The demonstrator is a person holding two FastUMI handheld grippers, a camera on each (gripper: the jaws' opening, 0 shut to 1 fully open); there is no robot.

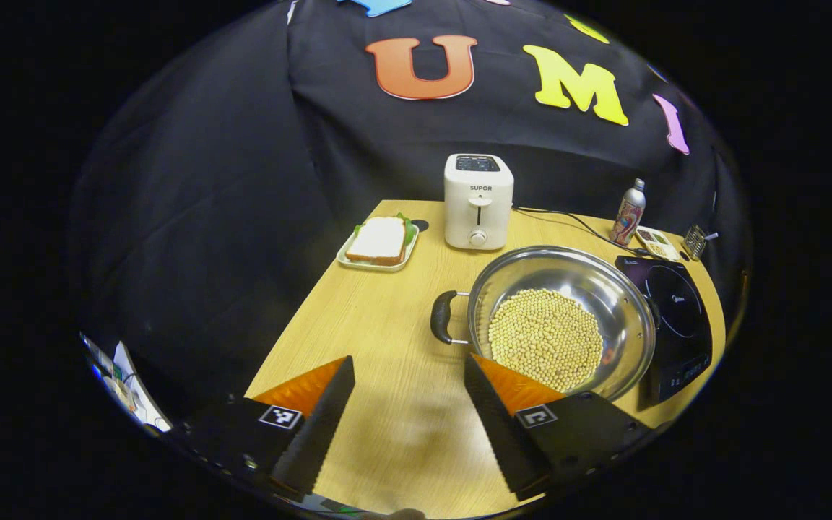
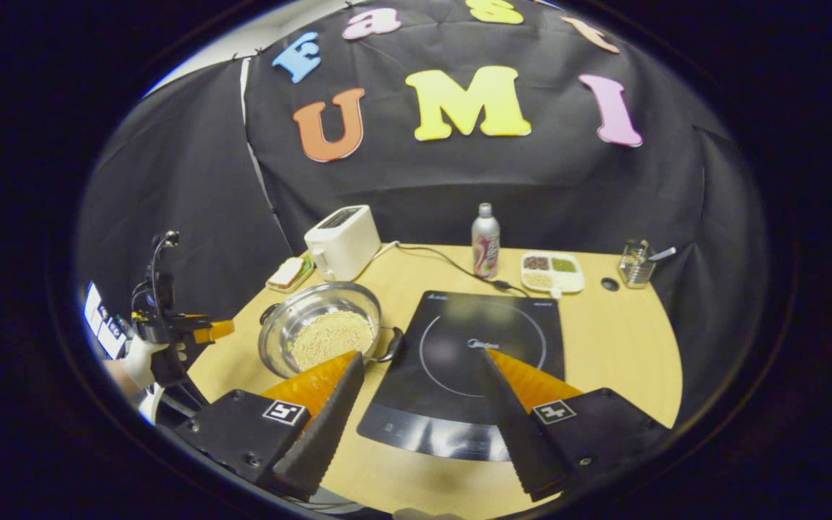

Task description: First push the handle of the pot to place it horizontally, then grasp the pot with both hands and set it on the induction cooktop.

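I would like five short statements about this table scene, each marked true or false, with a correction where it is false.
1. The pot holds small pale beans. True.
2. The pot already sits on the cooktop. False: it stands on the table beside the cooktop.
3. The left hand-held gripper is shut on a pot handle. False: it is open and touches nothing.
4. A sandwich lies on a tray next to the toaster. True.
5. The right hand-held gripper is open above the cooktop's near edge. True.
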